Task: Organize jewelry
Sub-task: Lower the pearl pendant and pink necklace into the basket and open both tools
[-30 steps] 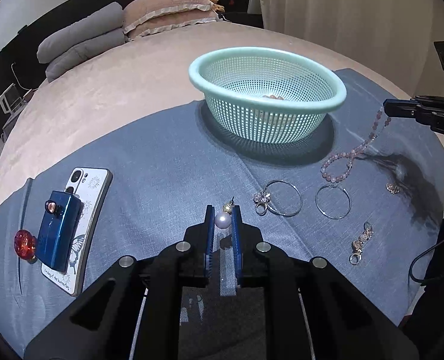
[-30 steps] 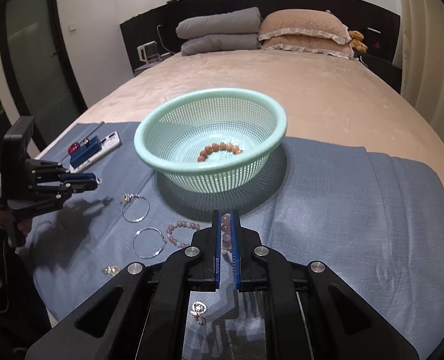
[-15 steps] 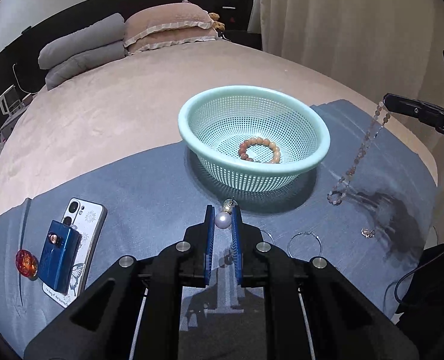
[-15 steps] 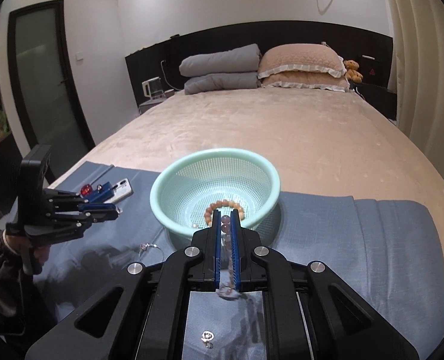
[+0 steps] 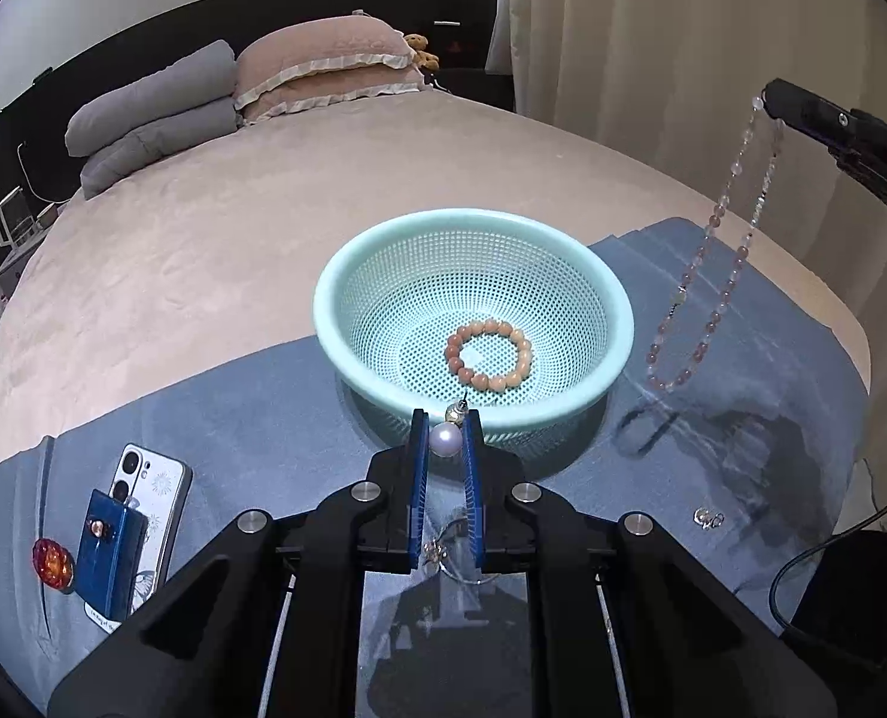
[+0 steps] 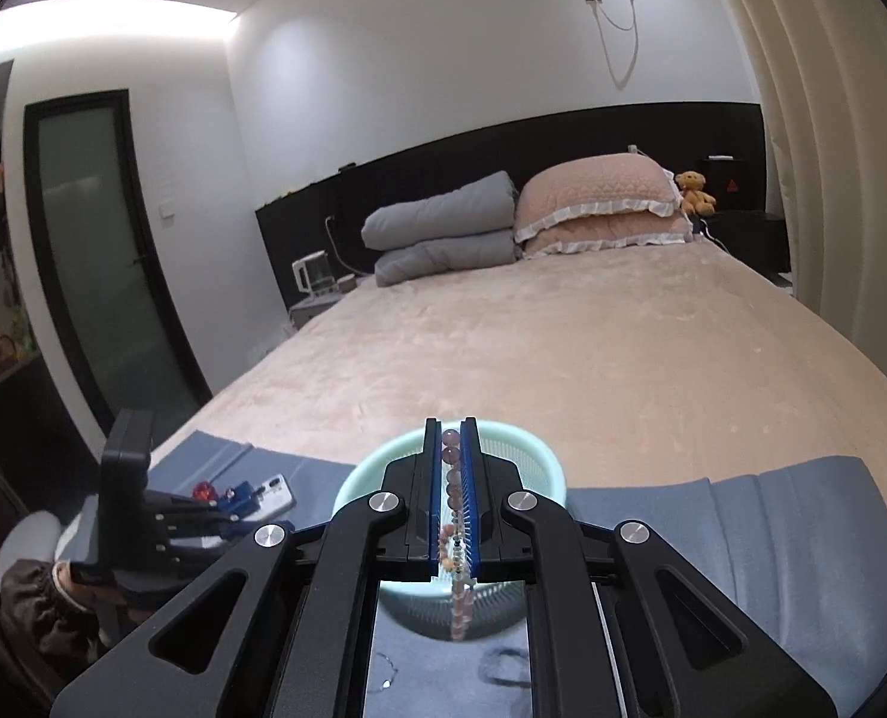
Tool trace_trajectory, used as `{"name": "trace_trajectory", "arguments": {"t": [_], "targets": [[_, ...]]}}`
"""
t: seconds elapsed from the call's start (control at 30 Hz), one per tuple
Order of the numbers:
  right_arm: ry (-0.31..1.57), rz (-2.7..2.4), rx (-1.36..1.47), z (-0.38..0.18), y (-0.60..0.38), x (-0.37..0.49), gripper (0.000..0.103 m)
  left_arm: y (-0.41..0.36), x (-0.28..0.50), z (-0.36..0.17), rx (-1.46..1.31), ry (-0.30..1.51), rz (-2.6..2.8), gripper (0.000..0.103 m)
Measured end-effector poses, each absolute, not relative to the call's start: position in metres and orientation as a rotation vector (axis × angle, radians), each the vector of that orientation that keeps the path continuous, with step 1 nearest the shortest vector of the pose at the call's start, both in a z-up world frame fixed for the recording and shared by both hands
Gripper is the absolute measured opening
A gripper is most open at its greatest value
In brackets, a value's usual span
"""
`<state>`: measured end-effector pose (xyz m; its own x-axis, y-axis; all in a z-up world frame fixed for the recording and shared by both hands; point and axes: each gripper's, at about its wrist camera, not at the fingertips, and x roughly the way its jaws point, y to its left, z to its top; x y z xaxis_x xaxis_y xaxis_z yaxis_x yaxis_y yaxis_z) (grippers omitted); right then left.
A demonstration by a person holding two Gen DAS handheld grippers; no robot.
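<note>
A pearl earring (image 5: 445, 438) is pinched in the left tool (image 5: 445, 440), just short of the basket (image 5: 383, 257); the limp bead strand (image 6: 452, 481), seemingly slippery, is clamped mid-length in the right tool (image 6: 450, 461), dangling below.

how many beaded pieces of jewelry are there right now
2. An orange bead bracelet lies in the green basket; a long pink bead strand hangs from the right gripper, above the blue cloth beside the basket. Others may be hidden.

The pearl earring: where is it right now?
Left wrist view: the pearl earring is pinched in the left tongs, just short of the mint basket rim.
</note>
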<state>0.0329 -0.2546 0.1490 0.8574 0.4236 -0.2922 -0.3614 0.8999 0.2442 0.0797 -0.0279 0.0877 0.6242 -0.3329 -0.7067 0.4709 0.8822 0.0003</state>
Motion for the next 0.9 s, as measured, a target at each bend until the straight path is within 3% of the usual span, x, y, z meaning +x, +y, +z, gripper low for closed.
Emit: {"name": "trace_trajectory", "arguments": {"t": [0.43, 0.9], "targets": [[0.308, 0.450, 0.296, 0.149, -0.244, 0.075, 0.006, -0.069, 0.122, 0.082, 0.213, 0.776, -0.540, 0.012], [0.550, 0.426, 0.197, 0.082, -0.209, 0.119, 0.006, -0.075, 0.141, 0.058, 0.217, 0.839, -0.531, 0.012]]}}
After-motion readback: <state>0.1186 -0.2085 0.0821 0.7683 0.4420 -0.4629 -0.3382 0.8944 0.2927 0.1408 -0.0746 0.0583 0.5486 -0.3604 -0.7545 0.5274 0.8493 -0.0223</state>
